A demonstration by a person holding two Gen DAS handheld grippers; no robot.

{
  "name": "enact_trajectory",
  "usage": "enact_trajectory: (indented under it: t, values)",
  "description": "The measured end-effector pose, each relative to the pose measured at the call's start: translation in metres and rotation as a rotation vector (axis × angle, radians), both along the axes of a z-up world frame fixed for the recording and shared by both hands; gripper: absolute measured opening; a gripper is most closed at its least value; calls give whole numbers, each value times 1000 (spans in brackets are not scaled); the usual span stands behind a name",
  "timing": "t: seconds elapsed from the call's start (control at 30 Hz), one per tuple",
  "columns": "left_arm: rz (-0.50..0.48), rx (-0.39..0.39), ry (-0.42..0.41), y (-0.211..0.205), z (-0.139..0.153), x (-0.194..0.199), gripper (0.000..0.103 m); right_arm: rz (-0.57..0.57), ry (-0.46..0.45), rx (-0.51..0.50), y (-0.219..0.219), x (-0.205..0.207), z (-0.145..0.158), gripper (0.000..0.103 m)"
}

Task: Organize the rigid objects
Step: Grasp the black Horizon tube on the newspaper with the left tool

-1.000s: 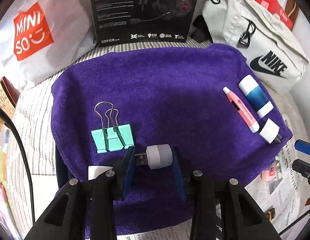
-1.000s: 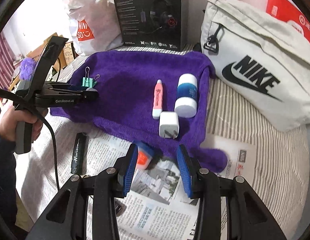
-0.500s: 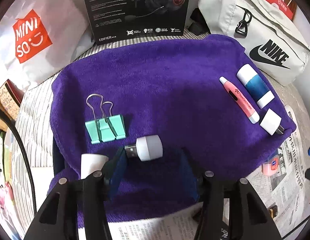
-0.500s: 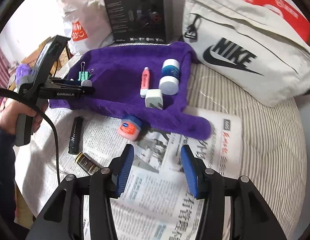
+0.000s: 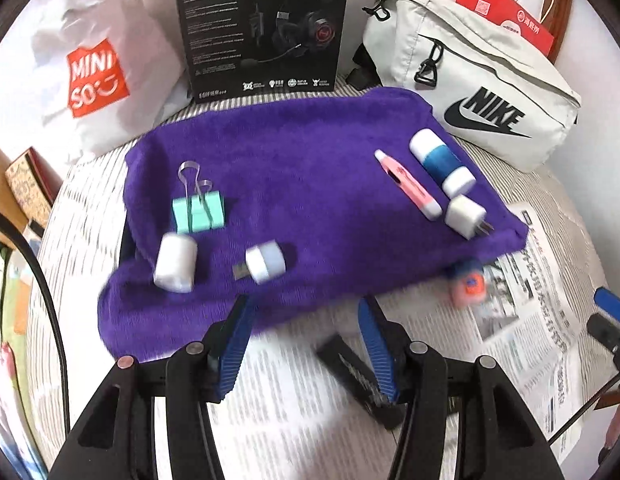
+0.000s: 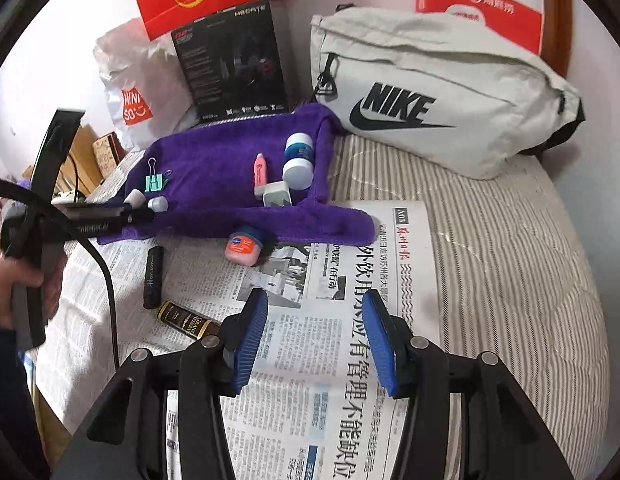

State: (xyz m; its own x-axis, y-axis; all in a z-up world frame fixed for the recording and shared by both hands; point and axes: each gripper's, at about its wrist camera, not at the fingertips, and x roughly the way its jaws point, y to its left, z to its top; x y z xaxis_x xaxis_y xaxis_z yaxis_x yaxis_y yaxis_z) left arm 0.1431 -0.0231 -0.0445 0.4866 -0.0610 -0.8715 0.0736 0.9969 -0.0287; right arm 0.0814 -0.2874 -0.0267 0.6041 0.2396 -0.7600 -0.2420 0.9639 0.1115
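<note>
Purple towel (image 5: 310,168) lies spread on the striped bed, carrying a mint binder clip (image 5: 198,210), a small white USB plug (image 5: 264,262), a white cylinder (image 5: 175,264), a pink pen (image 5: 408,182), a blue-and-white tube (image 5: 442,162) and a white charger (image 5: 466,216). Both the left gripper (image 5: 306,340) and right gripper (image 6: 316,340) hang over newspaper (image 6: 350,320) with jaws apart, nothing between them. A pink tin (image 6: 244,246) sits at the towel's edge.
</note>
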Motion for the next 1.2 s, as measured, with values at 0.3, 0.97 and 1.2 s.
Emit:
enact_trajectory:
  t: [0.3,0.97,1.2]
  values:
    - [15,-44,41,-11,-25,-23,52,-25,-52,5,-2,-23,10,49]
    - [-5,29,33,-14,-40,-26,60,-10,-60,-8,14,-33,10,49]
    - [14,38,18,1,-40,-35,60,8,-32,-7,22,-30,0,49]
